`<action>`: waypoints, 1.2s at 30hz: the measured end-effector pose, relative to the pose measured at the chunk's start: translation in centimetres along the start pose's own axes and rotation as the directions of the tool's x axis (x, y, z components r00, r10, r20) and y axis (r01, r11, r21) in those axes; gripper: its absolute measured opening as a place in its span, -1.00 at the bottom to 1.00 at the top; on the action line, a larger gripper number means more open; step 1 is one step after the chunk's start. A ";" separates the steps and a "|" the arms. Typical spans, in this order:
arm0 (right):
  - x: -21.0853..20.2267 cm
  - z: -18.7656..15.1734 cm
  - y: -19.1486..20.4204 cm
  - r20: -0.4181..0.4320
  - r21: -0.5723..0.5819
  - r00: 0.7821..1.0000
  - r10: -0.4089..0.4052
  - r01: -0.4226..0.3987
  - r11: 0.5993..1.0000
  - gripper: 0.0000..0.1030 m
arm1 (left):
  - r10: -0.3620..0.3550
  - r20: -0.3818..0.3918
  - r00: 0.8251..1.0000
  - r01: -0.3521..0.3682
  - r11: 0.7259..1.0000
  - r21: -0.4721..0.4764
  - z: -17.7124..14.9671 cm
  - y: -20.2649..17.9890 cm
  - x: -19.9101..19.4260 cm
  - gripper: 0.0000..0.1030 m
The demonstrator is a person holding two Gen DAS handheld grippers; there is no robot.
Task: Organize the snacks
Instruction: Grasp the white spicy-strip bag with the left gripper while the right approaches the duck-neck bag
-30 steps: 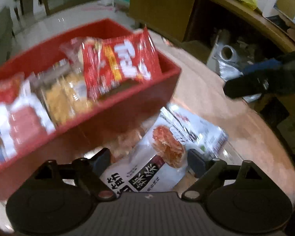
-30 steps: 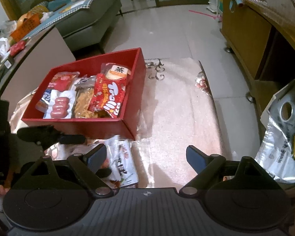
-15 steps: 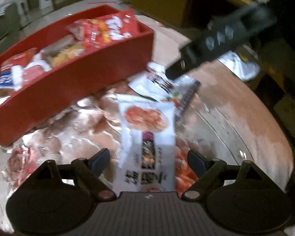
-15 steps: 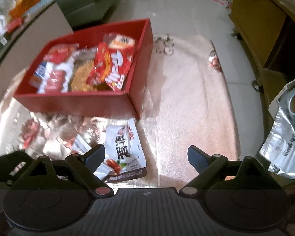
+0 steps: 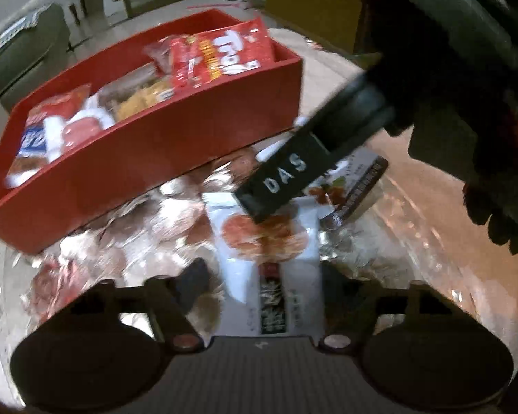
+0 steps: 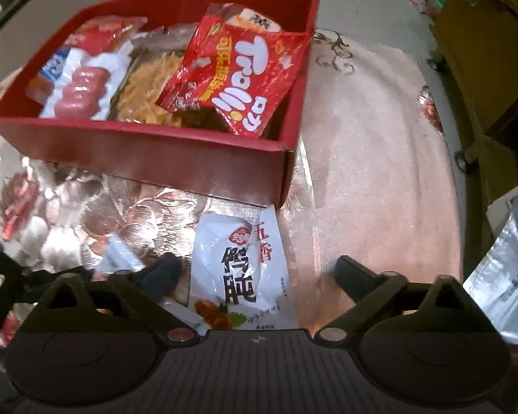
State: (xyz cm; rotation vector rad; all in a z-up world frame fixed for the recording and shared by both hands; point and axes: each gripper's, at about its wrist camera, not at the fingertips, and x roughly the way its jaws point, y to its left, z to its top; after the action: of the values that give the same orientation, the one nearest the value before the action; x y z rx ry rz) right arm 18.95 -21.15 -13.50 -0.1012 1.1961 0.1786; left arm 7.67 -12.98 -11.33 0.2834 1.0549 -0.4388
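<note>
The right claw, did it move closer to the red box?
Yes. The right claw dropped lower and nearer the red box, its jaws opening wider, now straddling a white snack packet.

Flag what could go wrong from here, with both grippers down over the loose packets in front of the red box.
1. The right gripper and left gripper crowd two overlapping white packets; they may collide.
2. The left jaws, just closing around a slick packet, may pinch only film and slip.
3. The red box looks full; additions could slide out.
</note>
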 end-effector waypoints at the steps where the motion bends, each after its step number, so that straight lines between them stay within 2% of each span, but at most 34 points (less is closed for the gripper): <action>1: 0.1 0.0 0.2 -0.001 -0.005 1.000 -0.007 0.007 1.000 1.00 | 0.005 -0.003 1.000 -0.005 1.000 -0.015 -0.2 0.4 -0.2 0.01; 12: -0.3 -1.5 0.4 0.067 -0.005 0.998 -0.015 0.015 1.000 1.00 | 0.071 -0.038 0.997 -0.074 0.993 -0.095 -2.7 3.5 -1.9 -0.01; 17: -0.5 -2.0 0.9 0.039 0.012 0.999 -0.033 0.032 0.999 1.00 | 0.093 -0.043 0.995 -0.097 0.991 -0.097 -3.3 3.4 -2.3 -0.01; 23: -1.7 -3.6 2.5 0.045 0.002 0.999 -0.017 0.017 1.000 0.71 | 0.114 -0.049 0.992 -0.118 0.989 -0.092 -3.9 3.1 -2.7 -0.02; 25: -2.2 -4.0 3.0 0.048 -0.007 0.999 -0.019 0.020 1.000 0.48 | 0.119 -0.053 0.992 -0.123 0.988 -0.092 -4.1 3.1 -2.8 -0.02; 36: -3.7 -6.7 5.8 0.036 -0.061 0.999 -0.004 0.006 0.998 0.40 | 0.129 -0.053 0.990 -0.133 0.986 -0.095 -4.9 2.7 -3.7 -0.03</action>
State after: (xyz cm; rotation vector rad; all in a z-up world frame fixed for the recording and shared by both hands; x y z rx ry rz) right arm 10.42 -16.92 -12.34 -0.1536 1.1549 0.2117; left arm 3.67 -7.75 -10.32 0.2745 1.0925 -0.2620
